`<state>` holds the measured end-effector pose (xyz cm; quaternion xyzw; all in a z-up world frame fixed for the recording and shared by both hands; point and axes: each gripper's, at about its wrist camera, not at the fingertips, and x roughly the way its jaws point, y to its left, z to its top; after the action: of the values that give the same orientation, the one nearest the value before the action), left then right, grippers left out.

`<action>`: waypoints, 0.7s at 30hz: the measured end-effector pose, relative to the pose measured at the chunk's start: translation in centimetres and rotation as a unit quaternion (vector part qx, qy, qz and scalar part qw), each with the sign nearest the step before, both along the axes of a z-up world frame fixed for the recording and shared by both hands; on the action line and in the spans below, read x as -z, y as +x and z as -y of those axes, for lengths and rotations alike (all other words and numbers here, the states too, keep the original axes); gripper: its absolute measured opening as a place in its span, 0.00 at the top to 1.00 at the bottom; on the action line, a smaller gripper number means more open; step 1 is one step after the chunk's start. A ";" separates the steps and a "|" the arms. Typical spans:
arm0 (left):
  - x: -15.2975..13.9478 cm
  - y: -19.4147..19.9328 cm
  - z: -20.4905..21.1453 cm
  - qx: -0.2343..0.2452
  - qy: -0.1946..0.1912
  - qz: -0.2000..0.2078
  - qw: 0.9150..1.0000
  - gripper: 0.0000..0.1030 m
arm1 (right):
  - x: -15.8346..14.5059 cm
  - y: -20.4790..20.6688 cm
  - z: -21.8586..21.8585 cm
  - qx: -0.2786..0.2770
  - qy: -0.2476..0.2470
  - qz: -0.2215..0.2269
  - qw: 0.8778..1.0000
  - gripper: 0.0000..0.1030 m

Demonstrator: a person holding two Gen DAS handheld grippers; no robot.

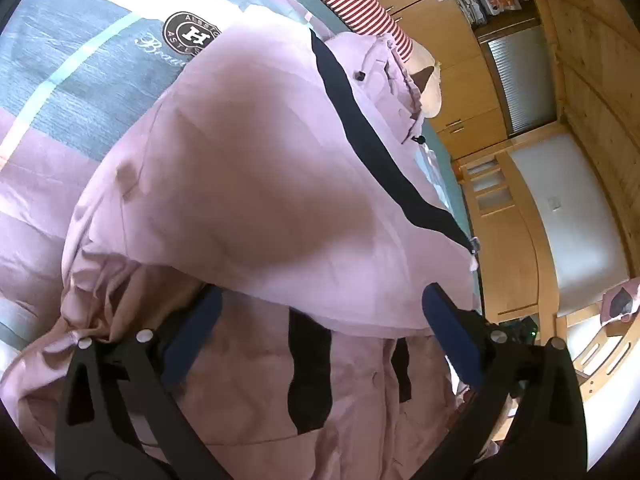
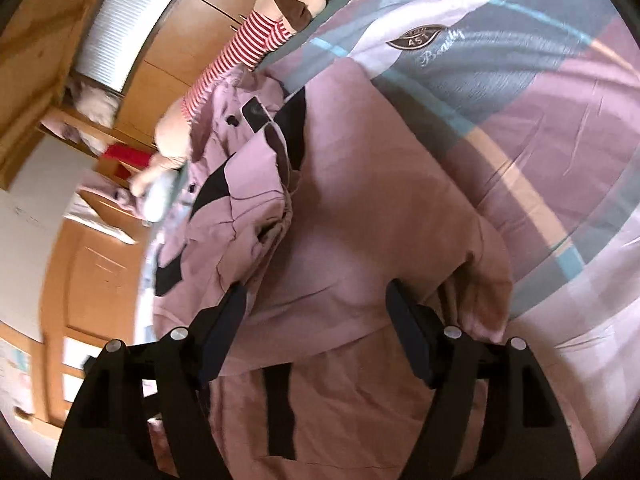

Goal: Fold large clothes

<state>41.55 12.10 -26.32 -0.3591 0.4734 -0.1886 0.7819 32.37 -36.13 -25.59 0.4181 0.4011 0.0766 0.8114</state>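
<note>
A large pink jacket [image 1: 256,184] with black stripes lies partly folded on the bed, one panel doubled over the rest. In the left wrist view my left gripper [image 1: 322,292] stands wide open at the folded panel's near edge; the cloth hangs over the fingertips [image 1: 436,300] and the pads do not pinch it. In the right wrist view the same jacket [image 2: 360,208] spreads out below my right gripper [image 2: 316,290]. That gripper is open just above the fabric near the hem, with nothing pressed between its fingers [image 2: 404,320].
The bed carries a patterned duvet [image 2: 540,112] in grey, pink and teal with a round badge print. A plush toy [image 2: 256,40] in a red-and-white striped top lies along the far bed edge beside the jacket's collar. Wooden cupboards [image 1: 500,216] line the wall beyond.
</note>
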 end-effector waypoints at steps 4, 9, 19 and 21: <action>0.2 0.1 -1.0 -0.013 -0.026 -0.001 1.000 0.02 | -0.4 -0.4 1.2 0.032 0.015 0.016 0.999 0.28; 0.1 -0.1 -2.1 -0.033 -0.030 0.007 0.999 0.02 | -0.6 0.0 2.2 0.013 0.089 0.049 0.995 0.27; -0.5 -0.2 1.6 0.000 0.112 0.031 0.993 0.02 | 0.4 0.8 -0.4 -0.015 0.035 0.039 0.999 0.88; -0.7 -0.2 2.1 0.004 0.127 0.036 0.991 0.02 | -0.5 0.7 -0.4 -0.008 0.013 0.056 0.998 0.92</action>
<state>41.35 10.00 -25.66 -0.2473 0.4664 -0.1431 0.8372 33.05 -35.68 -25.13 0.4200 0.3574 0.1118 0.8267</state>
